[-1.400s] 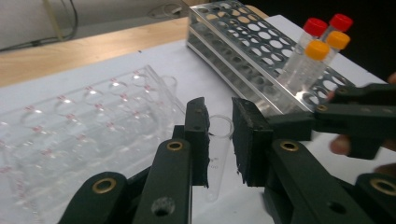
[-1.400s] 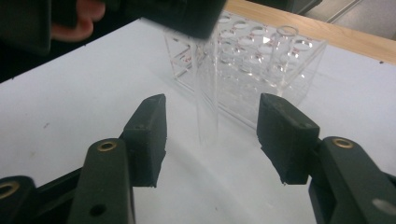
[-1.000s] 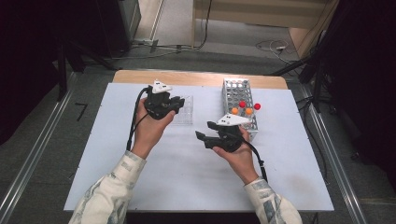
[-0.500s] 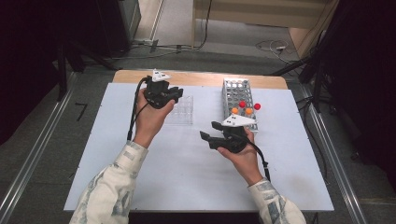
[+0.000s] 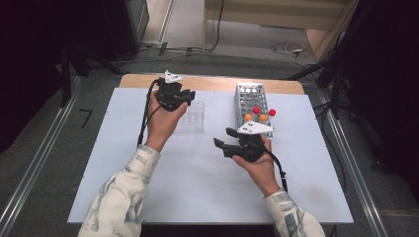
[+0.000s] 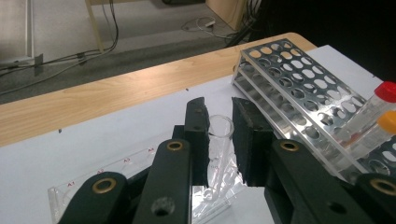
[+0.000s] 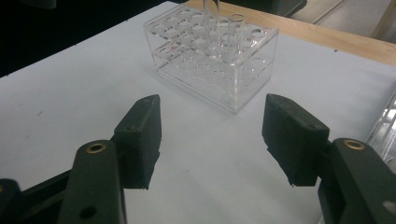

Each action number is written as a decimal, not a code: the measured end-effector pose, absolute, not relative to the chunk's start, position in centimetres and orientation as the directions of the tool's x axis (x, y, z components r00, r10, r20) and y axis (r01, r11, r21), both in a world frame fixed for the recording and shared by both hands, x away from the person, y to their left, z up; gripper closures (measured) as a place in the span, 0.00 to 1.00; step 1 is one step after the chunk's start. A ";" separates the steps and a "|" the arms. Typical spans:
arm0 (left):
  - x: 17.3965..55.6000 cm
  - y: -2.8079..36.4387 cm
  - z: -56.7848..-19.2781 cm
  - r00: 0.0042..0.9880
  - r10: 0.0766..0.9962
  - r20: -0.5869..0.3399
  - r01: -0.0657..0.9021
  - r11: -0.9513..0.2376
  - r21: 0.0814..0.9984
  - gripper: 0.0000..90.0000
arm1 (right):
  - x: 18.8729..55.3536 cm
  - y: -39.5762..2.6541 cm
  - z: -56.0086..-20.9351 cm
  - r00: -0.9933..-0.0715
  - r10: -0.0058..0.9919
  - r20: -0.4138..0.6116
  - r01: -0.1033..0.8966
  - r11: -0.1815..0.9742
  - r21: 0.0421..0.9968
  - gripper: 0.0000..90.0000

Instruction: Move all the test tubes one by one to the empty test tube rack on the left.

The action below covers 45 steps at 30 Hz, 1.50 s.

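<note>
My left gripper (image 5: 184,97) hovers at the far end of a clear plastic rack (image 5: 193,121), shut on a clear open-topped tube (image 6: 219,140). The tube hangs tilted between the jaws, its lower end among the rack's (image 6: 88,189) holes. In the right gripper view that held tube (image 7: 210,18) drops in from the top, beside a second clear tube (image 7: 236,37) standing in the rack (image 7: 210,74). My right gripper (image 5: 224,138) stands open near the table's middle, nothing between its fingers (image 7: 140,135), pointing toward the rack.
A metal rack (image 5: 249,95) stands at the back right, holding tubes with red caps (image 5: 256,110) and orange caps (image 5: 248,117). The white mat (image 5: 197,182) covers the table, with a wooden edge (image 5: 212,83) at the far side.
My left hand has drifted toward the far edge of the table with the clear tube still in its jaws. The right hand has stayed almost still.
</note>
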State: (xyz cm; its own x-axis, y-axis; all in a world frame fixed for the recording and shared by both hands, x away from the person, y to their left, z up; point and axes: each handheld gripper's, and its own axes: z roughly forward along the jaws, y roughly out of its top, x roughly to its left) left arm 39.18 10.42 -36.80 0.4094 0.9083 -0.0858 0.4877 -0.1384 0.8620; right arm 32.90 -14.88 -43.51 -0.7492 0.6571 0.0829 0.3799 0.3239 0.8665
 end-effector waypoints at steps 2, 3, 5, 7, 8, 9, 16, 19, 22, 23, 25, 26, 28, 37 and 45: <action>39.3 10.3 -37.0 0.408 0.909 -0.078 0.486 -0.144 0.862 0.86 | 32.9 -14.9 -43.5 -0.749 0.657 0.086 0.381 0.321 0.867 0.40; 39.3 10.2 -37.1 0.408 0.910 -0.074 0.486 -0.148 0.861 0.86 | 32.9 -15.0 -43.5 -0.750 0.656 0.085 0.379 0.321 0.868 0.40; 39.3 10.1 -37.4 0.406 0.911 -0.069 0.482 -0.150 0.863 0.86 | 32.9 -15.0 -43.4 -0.749 0.657 0.086 0.377 0.317 0.870 0.40; 39.3 10.0 -37.9 0.406 0.911 -0.063 0.482 -0.155 0.862 0.86 | 32.9 -15.1 -43.4 -0.748 0.658 0.084 0.376 0.317 0.871 0.40; 39.3 10.0 -38.1 0.405 0.912 -0.063 0.485 -0.156 0.860 0.86 | 32.9 -15.1 -43.4 -0.747 0.660 0.084 0.377 0.316 0.870 0.40; 39.3 10.0 -38.4 0.404 0.912 -0.066 0.489 -0.154 0.859 0.86 | 32.9 -15.2 -43.4 -0.746 0.661 0.087 0.381 0.315 0.869 0.40; 39.4 9.8 -40.6 0.396 0.916 -0.066 0.504 -0.157 0.850 0.86 | 32.9 -15.3 -43.5 -0.743 0.664 0.087 0.381 0.313 0.870 0.40; 39.4 9.7 -41.2 0.395 0.917 -0.062 0.504 -0.160 0.849 0.86 | 32.9 -15.3 -43.5 -0.743 0.663 0.085 0.379 0.313 0.871 0.40; 39.3 9.6 -41.6 0.393 0.918 -0.056 0.509 -0.166 0.845 0.86 | 32.9 -15.3 -43.6 -0.744 0.663 0.085 0.381 0.316 0.869 0.40; 39.3 9.6 -41.7 0.396 0.917 -0.052 0.511 -0.173 0.842 0.86 | 32.9 -15.3 -43.6 -0.744 0.663 0.085 0.381 0.317 0.869 0.39; 39.3 9.6 -42.0 0.393 0.918 -0.055 0.512 -0.169 0.843 0.86 | 33.0 -15.3 -43.6 -0.742 0.664 0.089 0.385 0.314 0.868 0.36; 39.3 9.6 -42.0 0.395 0.917 -0.050 0.512 -0.174 0.841 0.86 | 33.0 -15.3 -43.6 -0.741 0.666 0.092 0.388 0.313 0.867 0.35; 39.3 9.5 -42.2 0.394 0.917 -0.056 0.513 -0.169 0.841 0.85 | 33.1 -15.4 -43.7 -0.741 0.665 0.096 0.393 0.313 0.865 0.33; 38.9 9.7 -41.6 0.406 0.911 -0.077 0.504 -0.153 0.850 0.75 | 33.1 -15.5 -43.8 -0.741 0.663 0.105 0.401 0.313 0.861 0.29; 37.8 10.0 -40.8 0.423 0.898 -0.119 0.494 -0.118 0.862 0.46 | 32.8 -16.1 -43.4 -0.729 0.678 0.090 0.387 0.300 0.872 0.31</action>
